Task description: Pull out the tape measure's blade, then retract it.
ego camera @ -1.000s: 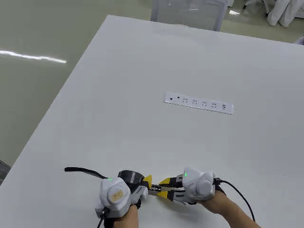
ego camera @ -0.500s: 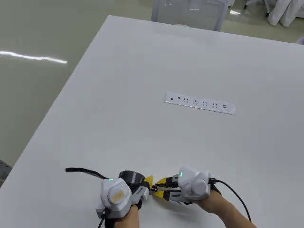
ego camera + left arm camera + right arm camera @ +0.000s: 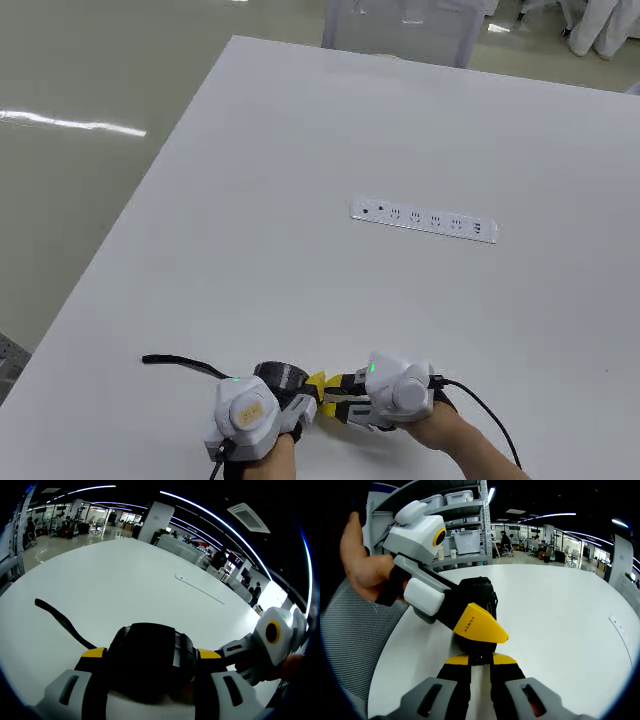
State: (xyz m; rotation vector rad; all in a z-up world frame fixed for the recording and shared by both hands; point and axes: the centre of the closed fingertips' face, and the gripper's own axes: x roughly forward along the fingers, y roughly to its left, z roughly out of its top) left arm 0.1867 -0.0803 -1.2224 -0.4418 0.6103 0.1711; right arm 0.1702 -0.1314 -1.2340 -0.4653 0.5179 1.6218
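A broad white table (image 3: pixel 300 180) is seen in the head view, with pale glossy floor (image 3: pixel 80 150) beyond its left edge. At the near edge of the table, two grippers are held tip to tip. The left gripper (image 3: pixel 150 655) is clamped around the body of the tape measure (image 3: pixel 281 375). In the left gripper view its yellow-tipped jaws are spread to the width of the black case and pressed against both of its sides. The case is thus kept at the near left of the table, just left of the other tool; whether it rests on the surface cannot be told. The right gripper (image 3: pixel 335 397) is pointed leftward at the case. In the right gripper view its jaws are drawn almost together, with only a thin gap left, and a small dark tab (image 3: pixel 480 658) at the case's mouth is pinched between their yellow tips. That tab is too small to be made out clearly, and hardly any blade is seen between it and the case. Farther out, toward the middle of the table and well apart from both tools, a white power strip (image 3: pixel 424 219) is laid flat, its long side running left to right. A thin black strap (image 3: pixel 172 362) is trailed from the case, stretched leftward along the table near its left edge.
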